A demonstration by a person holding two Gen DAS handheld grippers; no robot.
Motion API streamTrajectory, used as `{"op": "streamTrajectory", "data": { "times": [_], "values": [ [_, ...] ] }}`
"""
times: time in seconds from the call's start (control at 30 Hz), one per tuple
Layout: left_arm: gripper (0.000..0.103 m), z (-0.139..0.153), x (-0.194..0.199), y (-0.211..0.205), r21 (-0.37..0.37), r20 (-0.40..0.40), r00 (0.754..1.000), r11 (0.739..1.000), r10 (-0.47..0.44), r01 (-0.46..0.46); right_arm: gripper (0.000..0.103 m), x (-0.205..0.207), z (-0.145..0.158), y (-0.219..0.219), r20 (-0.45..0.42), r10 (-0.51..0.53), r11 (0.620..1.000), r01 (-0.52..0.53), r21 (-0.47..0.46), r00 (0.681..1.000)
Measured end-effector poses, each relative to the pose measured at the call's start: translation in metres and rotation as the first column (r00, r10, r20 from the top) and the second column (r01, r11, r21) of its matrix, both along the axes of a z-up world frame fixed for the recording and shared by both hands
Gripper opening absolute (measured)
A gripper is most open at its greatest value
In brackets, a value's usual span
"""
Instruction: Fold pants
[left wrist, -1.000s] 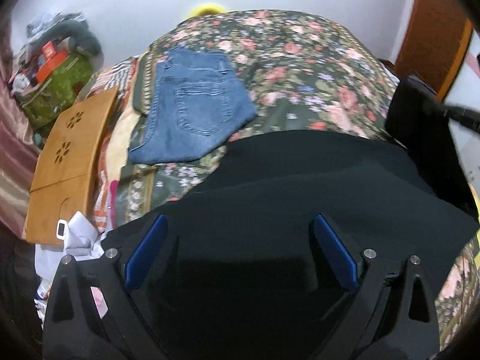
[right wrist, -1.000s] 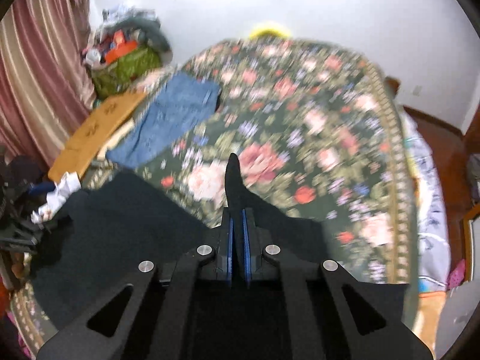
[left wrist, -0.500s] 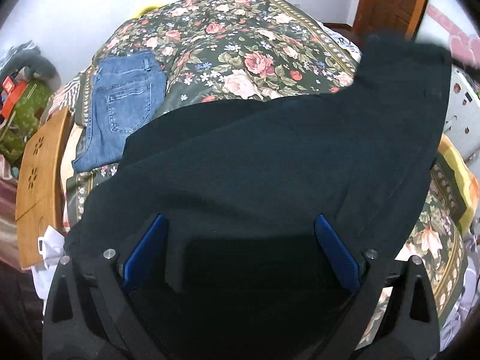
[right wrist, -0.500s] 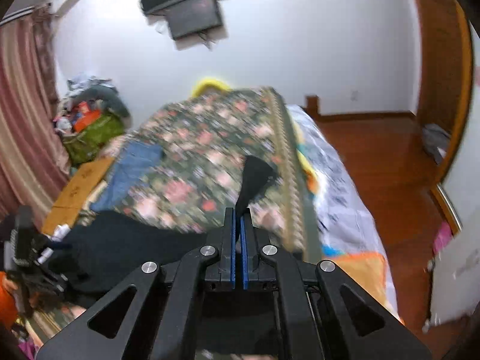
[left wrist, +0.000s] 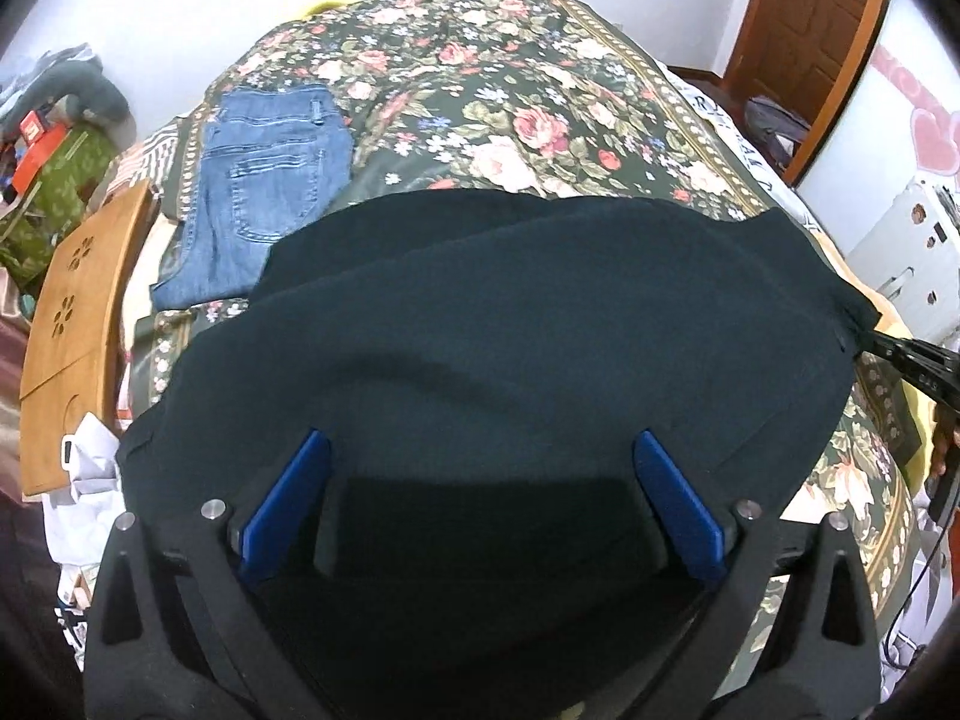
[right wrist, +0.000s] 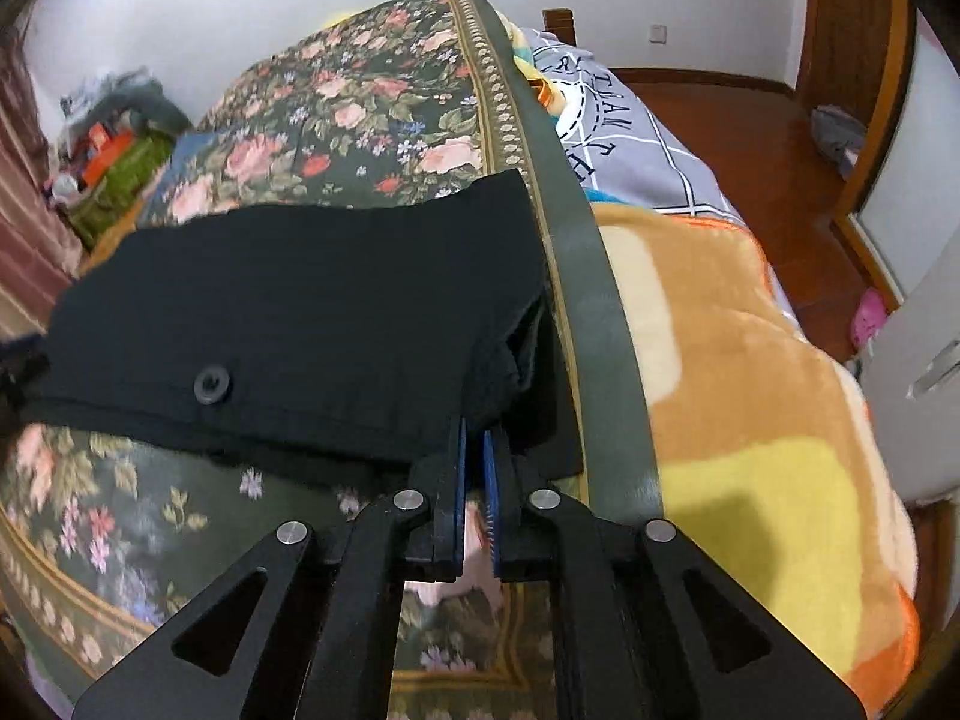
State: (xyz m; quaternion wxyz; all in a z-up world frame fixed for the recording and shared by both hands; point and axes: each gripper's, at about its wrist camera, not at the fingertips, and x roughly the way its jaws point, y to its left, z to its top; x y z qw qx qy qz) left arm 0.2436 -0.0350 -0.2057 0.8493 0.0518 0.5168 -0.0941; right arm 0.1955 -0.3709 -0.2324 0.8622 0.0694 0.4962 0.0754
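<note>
We see the black pants (left wrist: 516,312) spread wide across the near end of the bed (left wrist: 492,96), lying over its floral bedspread (right wrist: 336,102), with one edge reaching almost to the bedspread's dark green border. In the right wrist view a black button (right wrist: 211,384) shows on the near part of the cloth. Our right gripper (right wrist: 473,450) has its blue fingers (right wrist: 457,480) pressed nearly together, and a corner of the black cloth is pinched between them at the tips, just beside the green border; the same gripper shows at the right edge of the left wrist view, at the pants' far corner. Our left gripper (left wrist: 477,468) hangs above the pants with its blue fingers (left wrist: 287,504) spread wide apart; dark cloth lies beneath and between them, but we cannot tell whether either finger touches it. Beyond the pants, folded blue jeans (left wrist: 264,180) lie on the bedspread near its left side, well apart from the right gripper. A wooden board (left wrist: 78,324) with flower cutouts leans beside the bed, and an orange and yellow blanket (right wrist: 750,396) covers the bed's right side.
</note>
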Motion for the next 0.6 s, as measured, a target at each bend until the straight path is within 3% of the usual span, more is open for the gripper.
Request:
{"op": "streamTrajectory", "data": {
  "times": [0.13,0.23,0.3,0.47,0.6],
  "values": [
    [0.103,0.014,-0.005,0.021,0.002,0.071,0.996,0.999,0.045,-0.045,0.007,-0.003,0.025,0.005,0.043,0.013,1.000,-0.012,-0.025,0.999],
    [0.103,0.030,-0.007,0.046,-0.005,0.138,0.985,0.995,0.099,-0.099,0.026,-0.005,0.057,0.020,0.124,0.043,0.998,-0.038,-0.045,0.991],
    [0.103,0.041,-0.009,0.065,-0.013,0.184,0.974,0.991,0.136,-0.136,0.044,-0.004,0.082,0.039,0.200,0.085,0.995,-0.074,-0.063,0.976],
    [0.103,0.062,-0.012,0.128,-0.014,0.279,0.930,0.969,0.239,-0.245,0.056,0.013,0.124,0.105,0.310,0.223,0.975,-0.212,-0.069,0.924],
    [0.103,0.059,-0.007,0.182,0.009,0.270,0.910,0.944,0.316,-0.330,0.066,0.032,0.139,0.163,0.355,0.320,0.946,-0.315,-0.073,0.879]
  ]
}}
